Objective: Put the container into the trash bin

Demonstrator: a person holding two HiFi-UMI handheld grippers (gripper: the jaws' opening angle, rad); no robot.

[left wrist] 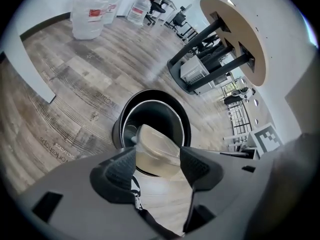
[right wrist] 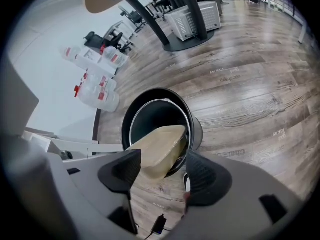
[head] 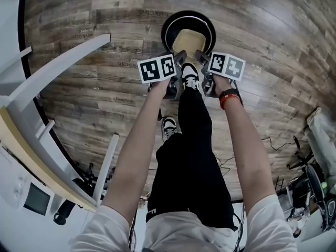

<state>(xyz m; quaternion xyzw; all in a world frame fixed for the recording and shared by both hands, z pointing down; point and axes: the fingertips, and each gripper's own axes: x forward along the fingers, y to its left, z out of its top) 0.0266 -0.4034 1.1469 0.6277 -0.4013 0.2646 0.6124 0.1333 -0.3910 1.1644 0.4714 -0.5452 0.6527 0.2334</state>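
Standing wide apart, the jaws of the left claw (left wrist: 159,166) flank the near end of the pale container (left wrist: 156,151) without visibly pressing on it. The right claw (right wrist: 160,171) is spread just as wide, with a gap showing beside the container. The container lies just ahead of and below both claws, about equally near each. Its long axis points away from them, tipped into the mouth of the black trash bin (head: 167,24). Otherwise the bin's dark interior shows nothing.
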